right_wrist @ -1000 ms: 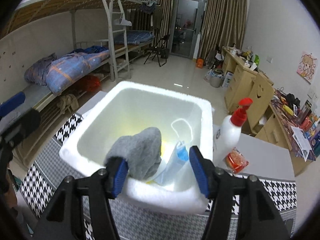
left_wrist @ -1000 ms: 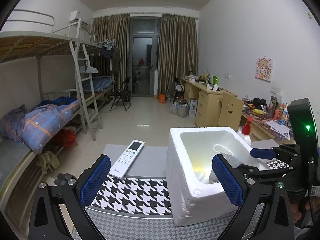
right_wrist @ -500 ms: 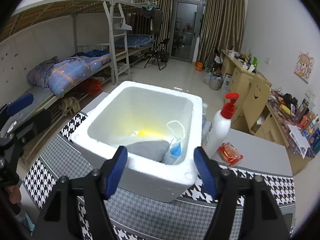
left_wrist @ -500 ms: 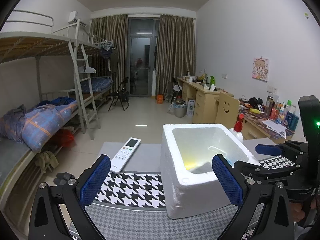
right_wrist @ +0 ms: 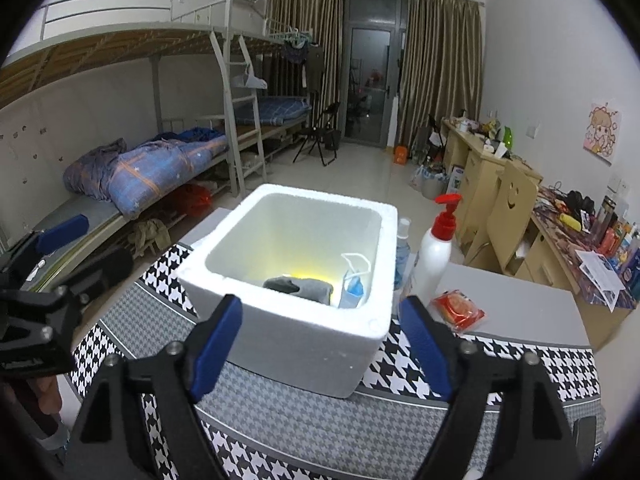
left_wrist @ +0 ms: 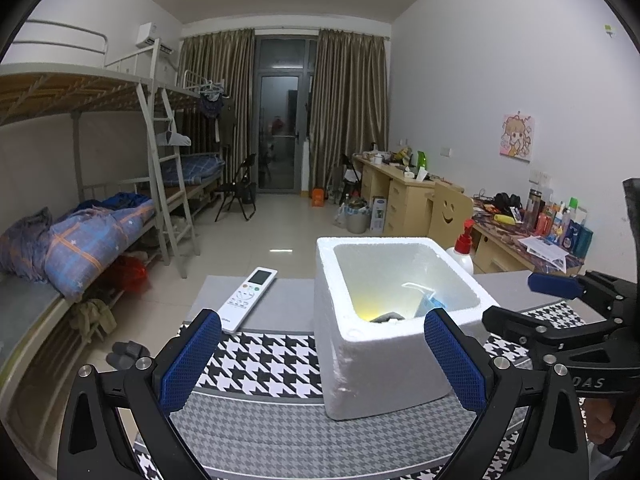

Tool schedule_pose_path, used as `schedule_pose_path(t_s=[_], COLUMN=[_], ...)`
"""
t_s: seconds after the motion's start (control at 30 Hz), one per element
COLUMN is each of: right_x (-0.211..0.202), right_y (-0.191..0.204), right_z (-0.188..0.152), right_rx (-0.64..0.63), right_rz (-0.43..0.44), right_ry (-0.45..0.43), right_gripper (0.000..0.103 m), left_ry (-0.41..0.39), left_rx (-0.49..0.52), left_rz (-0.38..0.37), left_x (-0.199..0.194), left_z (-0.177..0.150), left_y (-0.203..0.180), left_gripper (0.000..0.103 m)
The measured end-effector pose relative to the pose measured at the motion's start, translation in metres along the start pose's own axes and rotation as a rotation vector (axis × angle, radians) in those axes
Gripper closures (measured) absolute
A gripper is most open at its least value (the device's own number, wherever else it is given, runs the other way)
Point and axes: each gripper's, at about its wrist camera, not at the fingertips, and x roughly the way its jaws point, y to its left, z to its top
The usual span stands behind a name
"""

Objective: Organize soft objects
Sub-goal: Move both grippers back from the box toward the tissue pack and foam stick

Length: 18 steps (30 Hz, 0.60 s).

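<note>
Nearest the right wrist camera, the right gripper hangs with its blue-padded fingers spread wide and nothing between them. It sits level, just in front of a white foam box that stands on a desk covered by a black-and-white houndstooth cloth.

In the left wrist view, the left gripper is also wide open and empty. It is held level and aimed forward, with the box just beyond its right finger.

Inside the box lie the soft things: a grey cloth low against the near wall, a blue face mask propped upright in the right corner with its white loop rising, and something yellow behind the cloth, too hidden to name. The cloth lies straight ahead of the right fingers and below them, its long side running left to right. The right gripper looks the nearer to it; the left sits off to the box's left.

No soft object shows on the desk outside the box, so the sorting looks mostly done.

Beside the box's right wall stand a white pump bottle with a red top and a red packet. A white remote control lies to the box's left. Beyond are a bunk bed and curtains.
</note>
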Motion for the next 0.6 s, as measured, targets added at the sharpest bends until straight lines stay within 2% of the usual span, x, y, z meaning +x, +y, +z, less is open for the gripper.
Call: schedule_pose_path(t_s=[0.6], right_x=[-0.033], right_y=[-0.013], right_z=[-0.026], right_rx=[0.045], right_rz=[-0.007], right_ry=[-0.045], right_gripper=[0.015], left_ry=[-0.017], left_rx=[0.021], left_rz=[-0.038], left_x=[-0.020], left_z=[-0.011], left_y=[-0.022], left_gripper=[0.001])
